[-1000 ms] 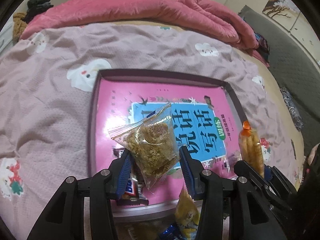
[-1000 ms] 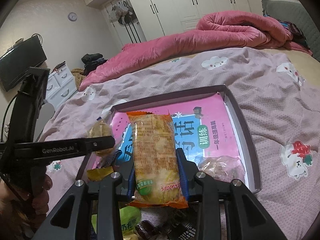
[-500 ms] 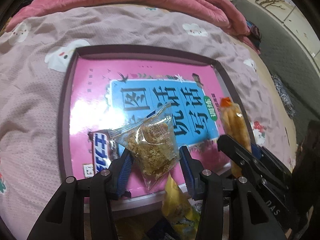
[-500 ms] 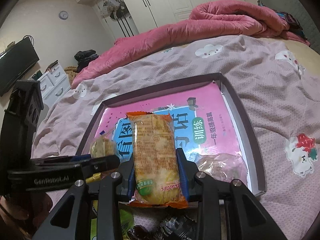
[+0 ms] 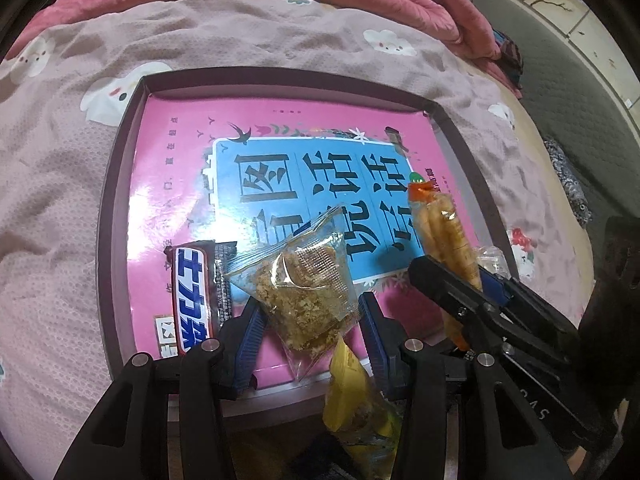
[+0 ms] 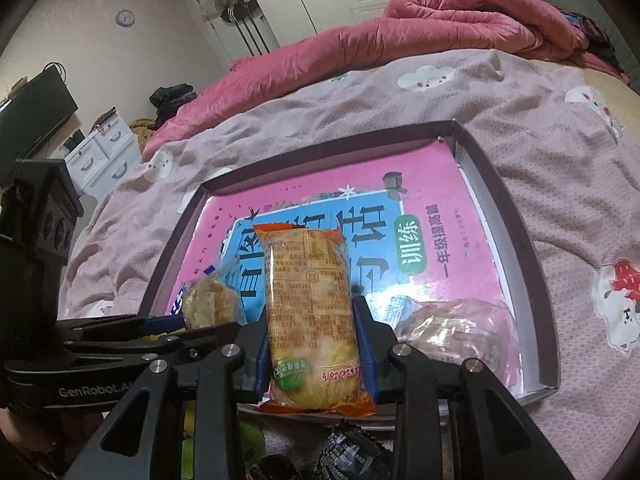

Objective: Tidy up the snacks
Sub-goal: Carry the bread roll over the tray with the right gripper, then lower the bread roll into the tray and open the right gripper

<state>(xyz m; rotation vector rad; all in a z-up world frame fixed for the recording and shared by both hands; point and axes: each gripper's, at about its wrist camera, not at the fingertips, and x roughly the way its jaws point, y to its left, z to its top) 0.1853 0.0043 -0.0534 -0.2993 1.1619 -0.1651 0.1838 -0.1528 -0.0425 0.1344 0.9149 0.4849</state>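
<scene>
Clear-wrapped crumble packet (image 5: 304, 292) clenched in my left tongs (image 5: 310, 320) and orange biscuit pack (image 6: 310, 304) in my right tongs (image 6: 312, 344) hang over the tray (image 6: 516, 216); next, I judge, lower and release both inside.

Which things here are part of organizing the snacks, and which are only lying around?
Part of the job:
- clear crumbly snack bag in left gripper
- orange snack pack in right gripper
- tray
- chocolate bar

Lying around:
- pink quilt
- television
- wall clock
</scene>
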